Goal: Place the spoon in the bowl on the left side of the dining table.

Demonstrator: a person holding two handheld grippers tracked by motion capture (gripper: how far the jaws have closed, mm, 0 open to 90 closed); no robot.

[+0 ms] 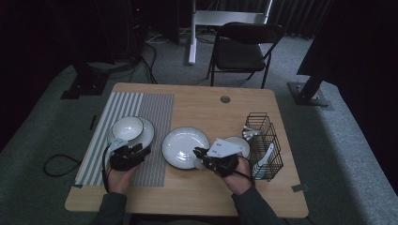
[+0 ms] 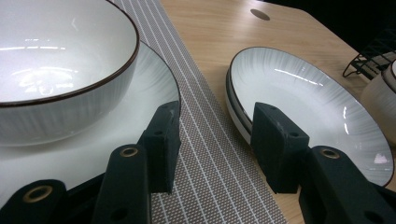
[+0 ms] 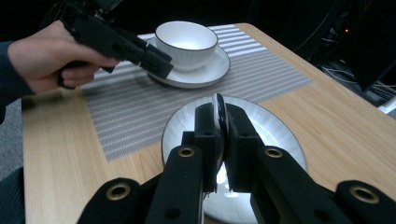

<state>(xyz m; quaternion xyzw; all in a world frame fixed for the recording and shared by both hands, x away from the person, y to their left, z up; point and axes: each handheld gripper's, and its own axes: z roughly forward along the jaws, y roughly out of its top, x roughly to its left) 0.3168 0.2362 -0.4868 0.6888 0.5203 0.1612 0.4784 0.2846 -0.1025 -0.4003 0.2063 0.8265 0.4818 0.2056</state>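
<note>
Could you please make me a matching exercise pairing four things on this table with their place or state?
1 bowl
2 wire rack
3 left claw
4 right claw

A by the table's right edge
B open, holding nothing
C shut on a thin white item
D on a plate on the striped mat

Pairs: 1-D, 2-A, 3-B, 4-C

1. The right tongs [image 3: 219,135] are clamped on the thin edge of a small white dish [image 3: 218,109], held upright.
2. Just behind them lies a wide white plate [image 3: 275,126] on the worktop [image 3: 60,149].
3. Beyond the plate, a striped mat [image 3: 140,102] carries a saucer [image 3: 205,74] with a bowl [image 3: 186,43].
4. The left tongs [image 3: 156,63], in a hand [image 3: 46,58], sit beside that saucer.
</note>
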